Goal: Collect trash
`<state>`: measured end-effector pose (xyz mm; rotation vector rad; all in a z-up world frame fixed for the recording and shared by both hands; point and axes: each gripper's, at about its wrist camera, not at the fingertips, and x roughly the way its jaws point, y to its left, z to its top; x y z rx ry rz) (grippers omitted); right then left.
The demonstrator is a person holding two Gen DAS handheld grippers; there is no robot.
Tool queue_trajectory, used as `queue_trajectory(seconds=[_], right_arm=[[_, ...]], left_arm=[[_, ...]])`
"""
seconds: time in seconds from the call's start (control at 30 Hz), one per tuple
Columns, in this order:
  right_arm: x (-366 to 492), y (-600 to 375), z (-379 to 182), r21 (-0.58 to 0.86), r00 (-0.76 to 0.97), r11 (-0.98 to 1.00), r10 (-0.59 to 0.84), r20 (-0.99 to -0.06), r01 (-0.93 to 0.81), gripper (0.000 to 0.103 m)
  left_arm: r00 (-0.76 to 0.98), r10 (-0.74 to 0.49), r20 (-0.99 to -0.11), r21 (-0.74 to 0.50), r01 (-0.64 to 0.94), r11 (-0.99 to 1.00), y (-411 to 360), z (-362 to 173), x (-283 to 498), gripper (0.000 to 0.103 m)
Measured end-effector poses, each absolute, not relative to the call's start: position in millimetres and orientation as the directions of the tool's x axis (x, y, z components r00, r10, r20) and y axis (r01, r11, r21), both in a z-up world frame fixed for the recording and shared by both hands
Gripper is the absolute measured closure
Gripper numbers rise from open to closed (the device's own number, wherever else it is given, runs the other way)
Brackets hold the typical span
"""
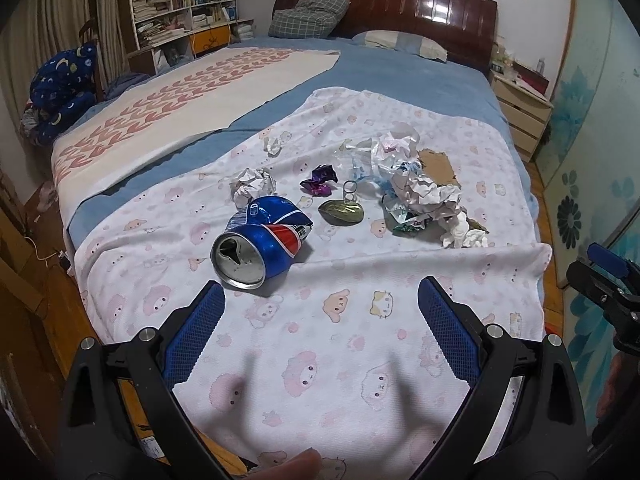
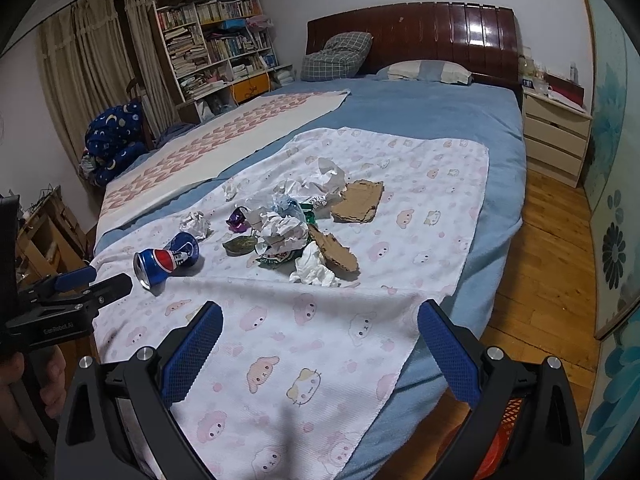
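Crushed can (image 1: pixel 262 242) is seen lying on the patterned towel (image 1: pixel 320 360), mouth toward the left gripper (image 1: pixel 320 304), just ahead-left; the right gripper (image 2: pixel 320 320) is farther. Both are held wide, empty.

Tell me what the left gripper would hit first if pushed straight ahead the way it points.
Probably the patterned towel itself, since the open left gripper looks tilted down at the bed. Skimming above it, the crushed blue can lies just left of centre; depth is unclear.
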<state>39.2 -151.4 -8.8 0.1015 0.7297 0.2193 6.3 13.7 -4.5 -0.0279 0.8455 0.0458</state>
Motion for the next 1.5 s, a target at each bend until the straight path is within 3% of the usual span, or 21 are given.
queue_trajectory(seconds=[0.77,1.1,1.5], right_arm=[[38,-157,-12,0.181,0.729,0.974,0.222,-0.647,-0.136,0.007],[43,-160,-17,0.201,0.717,0.973,0.218,-0.662,-0.111,0.007],[47,-159,-20,0.219,0.705,0.970,0.226,-0.672,-0.103,0.007]], left_arm=[[0.655,0.036,-0.754,0.002,-0.053,0.999,10,-6,8,0.007],[0.662,0.068,-0.746,0.078,-0.014,0.997,-7,-8,7,0.007],[0.652,0.110,-0.750,-0.003,-0.170,0.985,60,-20,57,0.007]])
